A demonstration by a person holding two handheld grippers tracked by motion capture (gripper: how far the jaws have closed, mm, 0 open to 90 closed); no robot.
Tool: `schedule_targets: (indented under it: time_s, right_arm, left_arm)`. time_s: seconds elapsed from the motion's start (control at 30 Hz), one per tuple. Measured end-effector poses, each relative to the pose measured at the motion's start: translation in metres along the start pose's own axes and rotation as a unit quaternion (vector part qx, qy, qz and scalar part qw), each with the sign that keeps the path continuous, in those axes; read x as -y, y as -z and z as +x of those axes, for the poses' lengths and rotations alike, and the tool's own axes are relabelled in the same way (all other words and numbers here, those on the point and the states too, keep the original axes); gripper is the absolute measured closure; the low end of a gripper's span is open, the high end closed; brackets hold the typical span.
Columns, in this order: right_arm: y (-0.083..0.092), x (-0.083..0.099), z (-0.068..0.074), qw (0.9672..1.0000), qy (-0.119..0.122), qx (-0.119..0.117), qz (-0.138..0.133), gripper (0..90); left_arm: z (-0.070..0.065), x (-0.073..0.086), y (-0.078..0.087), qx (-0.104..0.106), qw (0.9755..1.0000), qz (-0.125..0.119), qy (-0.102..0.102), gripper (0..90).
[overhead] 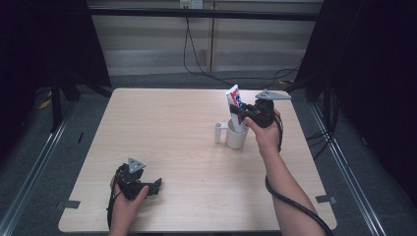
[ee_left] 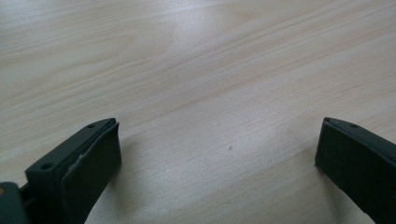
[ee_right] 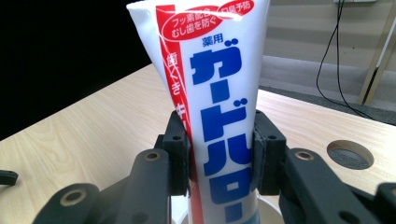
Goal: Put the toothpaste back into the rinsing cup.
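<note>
The right gripper (overhead: pixel 244 114) holds a toothpaste tube (overhead: pixel 236 105) upright over a white mug (overhead: pixel 236 135), its jaws closed on the tube's middle, one on each side, as the right gripper view shows plainly (ee_right: pixel 219 149). The tube (ee_right: pixel 212 93) is white with a red stripe and large blue lettering; its flat crimped end points up and its lower end dips inside the mug's rim (ee_right: pixel 268 205), so it looks to be going in or coming out, and I cannot tell which. The mug stands toward the far right part of the table (overhead: pixel 172 128), with its handle on the side away from the right hand (overhead: pixel 265 135). Well away from the mug, near the table's front left corner, the left gripper (overhead: pixel 147 187) rests low over bare wood in the left hand (overhead: pixel 129 204), its jaws wide apart with nothing between them (ee_left: pixel 217 154). The risks I judge from here all sit at the mug. The tube is soft and tapered, so a squeeze across its middle could let it slip or pivot in the pads and tilt against the rim. The mug is light and unheld, so any sideways drag from the tube could tip or slide it. Letting go with the tube leaning could also leave it toppling over the rim.
</note>
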State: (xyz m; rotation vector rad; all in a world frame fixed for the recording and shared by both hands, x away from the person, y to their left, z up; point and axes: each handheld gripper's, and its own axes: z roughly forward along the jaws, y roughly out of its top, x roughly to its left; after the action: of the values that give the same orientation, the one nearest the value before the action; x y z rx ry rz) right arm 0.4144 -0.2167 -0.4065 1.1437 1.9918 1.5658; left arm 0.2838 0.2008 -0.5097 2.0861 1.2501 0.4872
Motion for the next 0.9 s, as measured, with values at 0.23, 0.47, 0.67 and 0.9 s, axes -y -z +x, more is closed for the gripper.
schedule_targets:
  time_s: [0.23,0.47,0.67,0.9]
  right_arm:
    - [-0.002,0.002,0.0,1.0,0.007,0.006,0.002,65.0]
    - [-0.003,0.005,-0.001,0.9999,0.007,0.009,0.005,64.8]
    - [-0.003,0.006,-0.002,0.9999,0.008,0.01,0.006,64.7]
    - [-0.004,0.012,-0.002,0.9999,0.004,0.01,0.005,64.2]
  left_arm:
    - [0.0,0.0,0.0,0.0,1.0,0.001,0.0,0.0]
    - [0.0,0.0,0.0,0.0,1.0,0.0,0.0,0.0]
    - [0.0,0.0,0.0,0.0,1.0,0.0,0.0,0.0]
    - [0.0,0.0,0.0,0.0,1.0,0.0,0.0,0.0]
